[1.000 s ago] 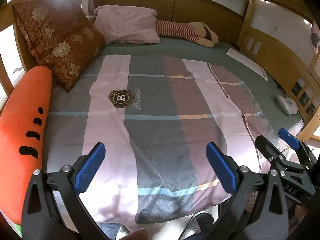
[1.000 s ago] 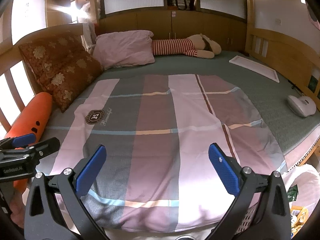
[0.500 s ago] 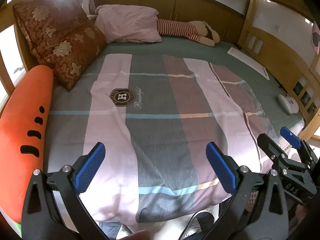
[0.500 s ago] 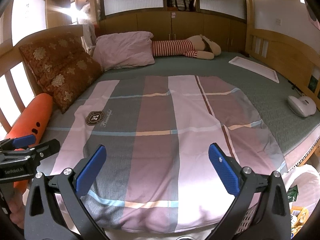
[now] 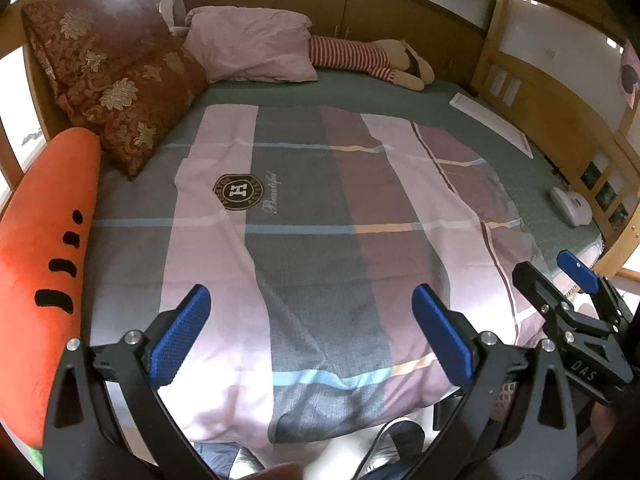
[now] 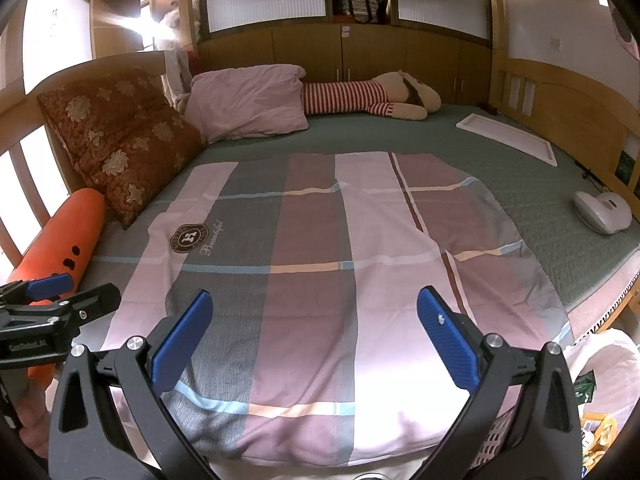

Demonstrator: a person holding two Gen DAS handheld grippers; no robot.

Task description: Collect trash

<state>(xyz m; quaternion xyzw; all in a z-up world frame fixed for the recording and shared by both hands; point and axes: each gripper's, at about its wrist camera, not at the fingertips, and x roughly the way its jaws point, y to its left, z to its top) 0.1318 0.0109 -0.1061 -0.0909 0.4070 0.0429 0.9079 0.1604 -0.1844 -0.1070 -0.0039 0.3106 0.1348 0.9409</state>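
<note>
Barely begun, by the look of it: left gripper (image 5: 306,332) with its blue-padded black fingers spread wide and holding nothing, poised above the near edge of the plaid pink, grey and mauve duvet (image 5: 312,216); right gripper (image 6: 314,338) likewise released and empty, hovering over the same cover. No obvious litter lying on the bed itself, only the long orange carrot-shaped plush cushion (image 5: 44,248), the brown floral brocade pillow (image 6: 120,140), the pale pink pillow (image 6: 248,102), the red-and-white striped stuffed toy (image 6: 360,98), the flat white rectangular panel (image 6: 508,138) and the small white rounded device (image 6: 604,212). Likeliest trash down at the lower right of the right wrist view: a white plastic bag (image 6: 608,356) beside the bed with small packets (image 6: 596,432) near it, contents too small to tell. Nothing yet gathered, so seemingly all of the collecting left to do
</note>
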